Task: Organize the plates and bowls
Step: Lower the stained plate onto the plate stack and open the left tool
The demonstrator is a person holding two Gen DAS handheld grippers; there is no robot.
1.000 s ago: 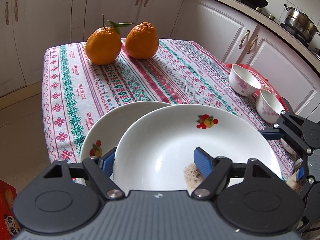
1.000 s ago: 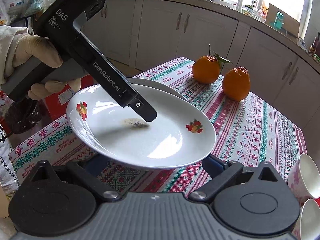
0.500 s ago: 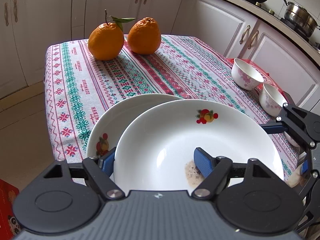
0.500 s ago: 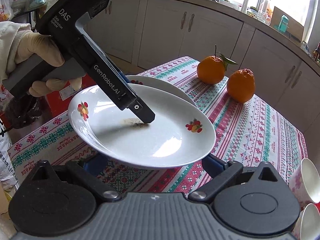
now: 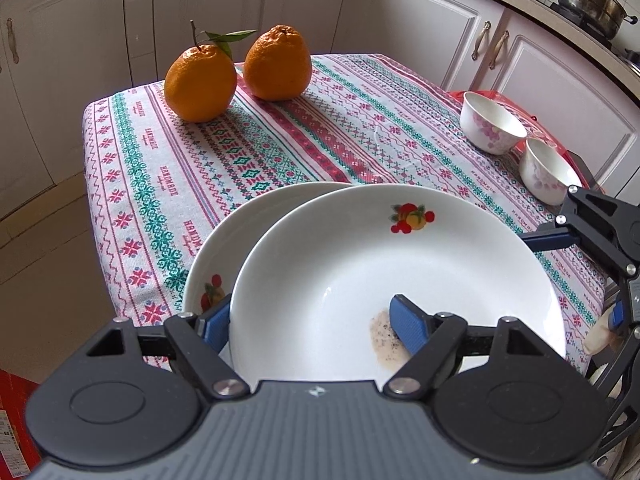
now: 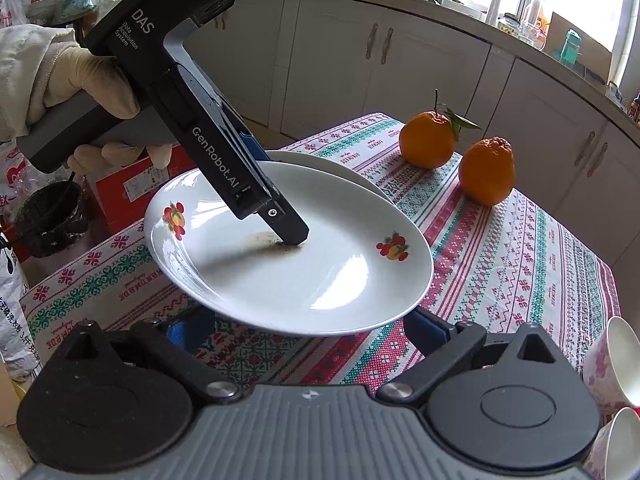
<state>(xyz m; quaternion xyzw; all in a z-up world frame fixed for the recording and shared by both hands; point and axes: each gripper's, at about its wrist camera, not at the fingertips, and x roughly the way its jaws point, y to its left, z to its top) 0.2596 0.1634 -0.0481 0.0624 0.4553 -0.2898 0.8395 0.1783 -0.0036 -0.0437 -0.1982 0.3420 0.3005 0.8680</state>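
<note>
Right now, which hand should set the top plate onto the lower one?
Left, likely: the left gripper holds the top plate by its rim, jaws having just been opening; the right gripper sits open below it.
</note>
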